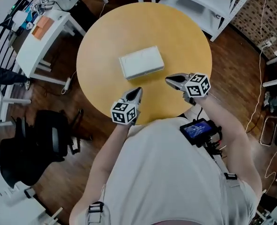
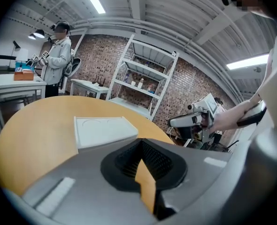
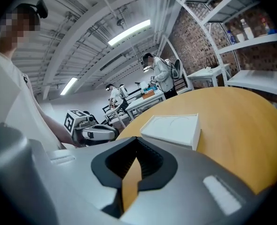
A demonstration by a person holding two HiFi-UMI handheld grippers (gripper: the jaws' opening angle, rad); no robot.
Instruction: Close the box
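The white box (image 1: 141,62) lies flat on the round wooden counter (image 1: 103,36), ahead of both sets of fingertips and clear of them, with bare counter between. Its lid sits level on the body and no gap shows along the visible edges, so the box is judged already closed; this flat, central position gives either gripper open access from the near side. The left gripper (image 1: 137,92) hovers at the near counter edge with its fingers (image 2: 124,162) drawn together on nothing. The right gripper (image 1: 169,80) is held the same way: fingers together, nothing between them, box ahead and slightly to its outer side. Both grippers point toward the box from the person's side. Closed, empty fingers held back suggest a rest posture, not a grasp in preparation.
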